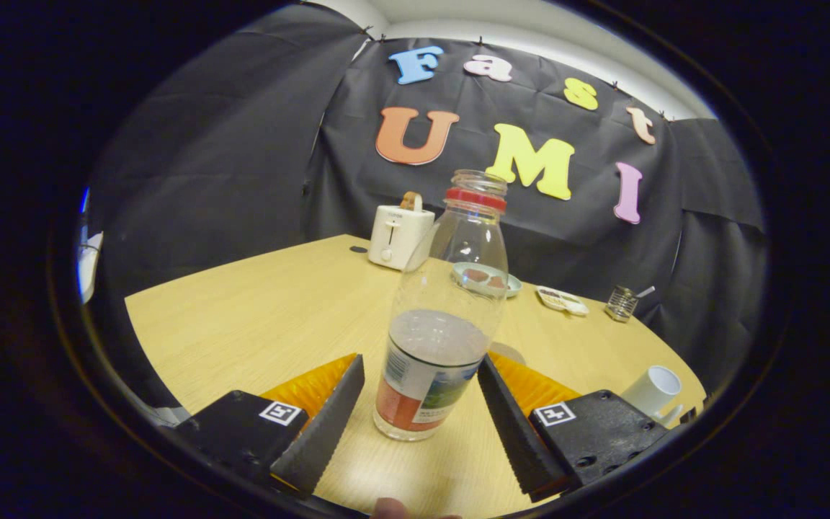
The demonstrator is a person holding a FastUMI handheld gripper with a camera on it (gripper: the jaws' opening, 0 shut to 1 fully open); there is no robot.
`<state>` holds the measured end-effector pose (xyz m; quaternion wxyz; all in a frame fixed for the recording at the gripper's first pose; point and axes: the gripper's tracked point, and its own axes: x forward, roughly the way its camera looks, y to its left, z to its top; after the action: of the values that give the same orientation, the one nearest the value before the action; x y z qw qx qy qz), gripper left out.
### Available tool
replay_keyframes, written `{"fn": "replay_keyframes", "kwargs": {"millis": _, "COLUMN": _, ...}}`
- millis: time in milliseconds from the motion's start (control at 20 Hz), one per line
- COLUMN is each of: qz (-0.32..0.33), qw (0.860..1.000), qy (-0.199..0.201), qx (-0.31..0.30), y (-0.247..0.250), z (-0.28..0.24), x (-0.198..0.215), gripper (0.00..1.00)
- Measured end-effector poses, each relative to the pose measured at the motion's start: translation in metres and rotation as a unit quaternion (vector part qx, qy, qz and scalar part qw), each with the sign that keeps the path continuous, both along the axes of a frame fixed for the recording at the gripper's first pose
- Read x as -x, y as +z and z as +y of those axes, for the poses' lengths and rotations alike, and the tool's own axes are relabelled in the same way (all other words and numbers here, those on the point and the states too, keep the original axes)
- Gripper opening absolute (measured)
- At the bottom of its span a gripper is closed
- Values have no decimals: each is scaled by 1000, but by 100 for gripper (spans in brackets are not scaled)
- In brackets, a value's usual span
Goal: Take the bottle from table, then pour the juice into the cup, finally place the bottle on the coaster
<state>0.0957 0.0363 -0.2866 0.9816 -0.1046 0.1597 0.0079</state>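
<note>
**Bottle not yet gripped, pouring and placing are left**

The hand-held gripper (421,404) is spread wide, and the bottle (444,317) stands upright on the worktop (256,310) between its two fingers. The right finger is very near the bottle's side, perhaps just touching it; the left finger (325,425) is apart from it. So I judge that the first step, taking the bottle, is only starting: the fingers are around the bottle but do not press on it. The bottle has no cap, only a red ring at its neck, and it seems to hold some liquid in its lower part, though I cannot tell this for sure.

The pouring is left to do. The white cup (653,391) stands to the right, beyond the right finger. A round pale thing lies just behind the bottle's right side; it may be the coaster (509,352), but most of it is hidden.

The worktop is light wood and looks smooth. Farther back stand a white toaster (399,234), a plate (483,279) seen partly through the bottle, a small dish (563,299) and a metal holder (622,303). Black cloth closes the booth behind.
</note>
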Motion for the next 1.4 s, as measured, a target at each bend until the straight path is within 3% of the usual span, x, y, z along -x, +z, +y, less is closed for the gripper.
{"fn": "replay_keyframes", "kwargs": {"millis": 350, "qz": 13, "qw": 1000, "qy": -4, "qx": 14, "y": -7, "z": 0, "x": -10, "gripper": 100}}
{"fn": "replay_keyframes", "kwargs": {"millis": 400, "qz": 19, "qw": 1000, "qy": -1, "qx": 11, "y": -10, "z": 0, "x": -10, "gripper": 96}}
{"fn": "replay_keyframes", "kwargs": {"millis": 500, "qz": 24, "qw": 1000, "qy": 2, "qx": -6, "y": -7, "z": 2, "x": -12, "gripper": 88}}
{"fn": "replay_keyframes", "kwargs": {"millis": 800, "qz": 22, "qw": 998, "qy": 15, "qx": -50, "y": 0, "z": 5, "x": -14, "gripper": 79}}
{"fn": "replay_keyframes", "kwargs": {"millis": 1100, "qz": 6, "qw": 996, "qy": 32, "qx": -79, "y": 28, "z": 11, "x": -5, "gripper": 79}}
{"fn": "replay_keyframes", "kwargs": {"millis": 1400, "qz": -11, "qw": 988, "qy": 26, "qx": -150, "y": 65, "z": 8, "x": 11, "gripper": 77}}
